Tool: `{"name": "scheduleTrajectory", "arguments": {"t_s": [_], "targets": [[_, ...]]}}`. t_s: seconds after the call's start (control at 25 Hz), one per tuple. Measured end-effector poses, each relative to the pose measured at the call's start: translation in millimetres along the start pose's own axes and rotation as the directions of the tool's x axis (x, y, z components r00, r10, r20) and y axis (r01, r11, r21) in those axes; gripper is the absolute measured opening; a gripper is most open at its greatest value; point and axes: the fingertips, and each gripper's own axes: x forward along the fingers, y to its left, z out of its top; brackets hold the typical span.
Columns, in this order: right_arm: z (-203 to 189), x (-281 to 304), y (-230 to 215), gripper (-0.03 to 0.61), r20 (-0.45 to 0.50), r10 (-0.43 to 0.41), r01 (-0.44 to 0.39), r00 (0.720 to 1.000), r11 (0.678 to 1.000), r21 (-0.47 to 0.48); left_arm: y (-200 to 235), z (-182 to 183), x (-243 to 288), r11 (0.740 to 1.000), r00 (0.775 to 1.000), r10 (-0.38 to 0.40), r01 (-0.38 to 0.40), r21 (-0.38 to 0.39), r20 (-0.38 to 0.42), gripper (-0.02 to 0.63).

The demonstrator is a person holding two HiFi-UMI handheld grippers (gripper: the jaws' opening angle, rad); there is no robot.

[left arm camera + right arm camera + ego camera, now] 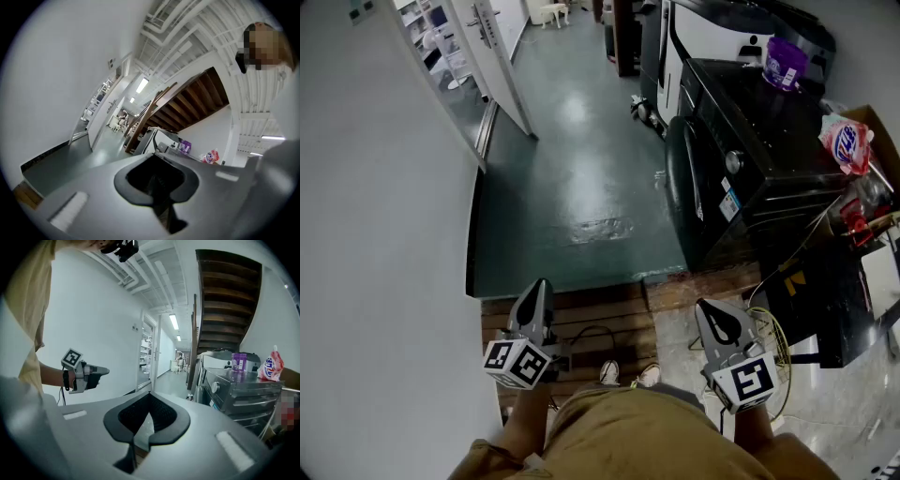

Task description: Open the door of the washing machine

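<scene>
Left gripper (540, 284) and right gripper (705, 307), fingers clenched empty; washing machine door (682, 192) well ahead, rightward

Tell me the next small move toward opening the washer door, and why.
Probably carry the right claw forward toward the round dark door of the black front-loading washing machine: the door looks closed, and that claw, itself shut, is well short of it.
</scene>
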Motion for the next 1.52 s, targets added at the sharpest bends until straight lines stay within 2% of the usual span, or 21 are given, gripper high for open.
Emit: {"name": "scheduleTrajectory", "arguments": {"t_s": [0.28,0.6,0.76,0.88,0.92,0.96,1.0,1.08,1.2,1.28,1.36,1.52], "targets": [[-6.8,4.2,5.2,0.005,-0.018,0.037,-0.037,0.999,0.999,-0.014,2.4,-2.2,-3.0,0.999,0.999,0.034,-0.034,-0.008,0.008,0.058],[1.7,14.3,14.0,0.005,-0.006,0.058,-0.058,0.998,0.998,0.021,34.8,3.9,-5.1,0.997,0.998,0.066,-0.065,-0.029,0.017,0.06],[6.5,28.3,16.9,0.005,-0.01,0.034,-0.034,0.999,0.999,0.004,51.0,14.5,2.0,0.997,0.997,0.076,-0.075,-0.032,0.014,0.06],[9.4,39.4,23.6,0.005,-0.015,0.014,-0.015,1.0,1.0,-0.003,64.7,18.2,8.7,0.998,0.999,0.045,-0.045,-0.034,0.009,0.067],[10.6,42.9,26.4,0.005,-0.015,0.009,-0.009,1.0,1.0,-0.005,67.5,20.3,11.0,0.999,1.0,0.028,-0.028,-0.026,0.009,0.088],[11.5,46.1,29.3,0.005,-0.017,0.005,-0.005,1.0,1.0,-0.004,68.8,22.4,13.2,1.0,1.0,0.007,-0.007,-0.012,0.009,0.16],[12.2,48.9,32.3,0.005,-0.019,0.0,0.0,1.0,1.0,-0.003,69.5,23.9,15.0,1.0,1.0,-0.015,0.015,0.004,0.007,0.299],[12.9,53.6,38.5,0.005,-0.027,-0.011,0.011,1.0,1.0,-0.002,71.2,24.2,17.2,0.998,0.998,-0.056,0.056,0.026,-0.004,0.471],[12.1,57.8,46.3,0.005,-0.045,-0.045,0.044,0.998,0.999,-0.002,76.6,17.1,18.9,0.993,0.992,-0.114,0.116,0.034,-0.056,0.56],[7.6,56.3,50.1,0.005,-0.061,-0.074,0.074,0.995,0.997,0.003,84.2,8.0,18.1,0.989,0.985,-0.14,0.143,0.021,-0.1,0.596],[-0.7,53.8,50.5,0.005,-0.077,-0.104,0.106,0.992,0.994,0.025,94.3,-1.1,20.1,0.989,0.98,-0.148,0.149,-0.009,-0.136,0.62],[-13.7,49.2,42.0,0.005,-0.09,-0.151,0.156,0.984,0.986,0.054,98.2,-19.4,28.6,0.986,0.968,-0.166,0.158,-0.056,-0.187,0.629]]}}
